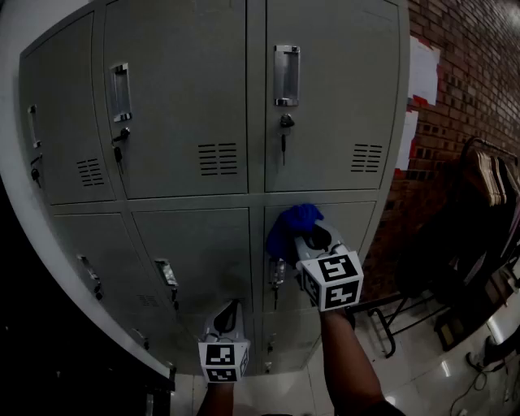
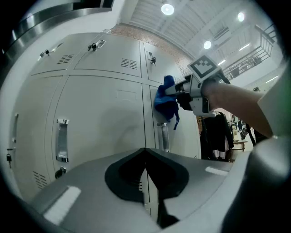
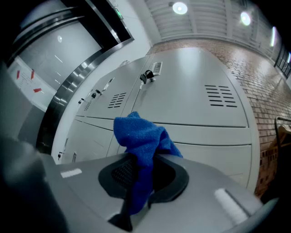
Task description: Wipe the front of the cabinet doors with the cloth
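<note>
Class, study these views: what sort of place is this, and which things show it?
Probably a locker or changing area in a large hall: grey metal lockers with keys, a brick wall beside them, and a high ceiling with round lights.

Dim head view, bright ceiling lamps, fisheye-warped dark edges

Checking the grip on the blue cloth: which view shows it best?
The right gripper view: the blue cloth fills the foreground, pinched in the jaws of the right gripper. The head view shows it small, in front of a cabinet door, the jaws hidden. The left gripper view shows it side-on, hanging from that gripper.
</note>
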Action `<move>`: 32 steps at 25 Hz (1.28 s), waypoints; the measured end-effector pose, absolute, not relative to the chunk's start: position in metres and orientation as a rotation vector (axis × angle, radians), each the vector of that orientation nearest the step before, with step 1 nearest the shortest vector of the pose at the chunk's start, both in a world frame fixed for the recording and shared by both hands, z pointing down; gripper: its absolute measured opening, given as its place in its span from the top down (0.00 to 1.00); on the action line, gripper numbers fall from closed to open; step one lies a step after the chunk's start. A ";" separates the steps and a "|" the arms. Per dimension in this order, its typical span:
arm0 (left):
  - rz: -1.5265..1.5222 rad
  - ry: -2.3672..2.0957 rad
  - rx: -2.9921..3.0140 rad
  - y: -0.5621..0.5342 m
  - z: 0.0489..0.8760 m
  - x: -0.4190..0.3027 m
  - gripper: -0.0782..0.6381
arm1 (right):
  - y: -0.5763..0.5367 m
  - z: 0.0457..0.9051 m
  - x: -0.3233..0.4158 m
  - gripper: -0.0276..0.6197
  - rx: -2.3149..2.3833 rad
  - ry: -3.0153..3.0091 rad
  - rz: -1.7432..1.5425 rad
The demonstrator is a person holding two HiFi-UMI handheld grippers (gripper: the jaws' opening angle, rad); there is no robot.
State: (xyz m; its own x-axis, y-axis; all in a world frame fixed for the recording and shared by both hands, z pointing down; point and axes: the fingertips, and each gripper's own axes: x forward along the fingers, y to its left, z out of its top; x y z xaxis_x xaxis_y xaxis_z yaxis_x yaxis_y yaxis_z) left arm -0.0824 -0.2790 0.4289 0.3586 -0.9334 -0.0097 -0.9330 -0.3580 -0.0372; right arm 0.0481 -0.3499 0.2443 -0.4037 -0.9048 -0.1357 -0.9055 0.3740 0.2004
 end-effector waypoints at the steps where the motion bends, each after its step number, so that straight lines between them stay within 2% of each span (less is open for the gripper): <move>1: -0.012 1.764 -2.564 -0.280 0.428 -0.082 0.88 | -0.351 0.244 0.054 0.87 -1.718 2.601 0.388; 23: -0.035 1.780 -2.586 -0.283 0.440 -0.059 0.88 | -0.360 0.254 0.210 0.87 -2.033 2.419 0.348; 28: -0.043 1.761 -2.588 -0.281 0.440 -0.054 0.88 | -0.350 0.252 0.205 0.87 -2.057 2.402 0.370; 32: -0.054 1.771 -2.575 -0.281 0.440 -0.062 0.88 | -0.328 0.254 0.159 0.87 -1.934 2.455 0.407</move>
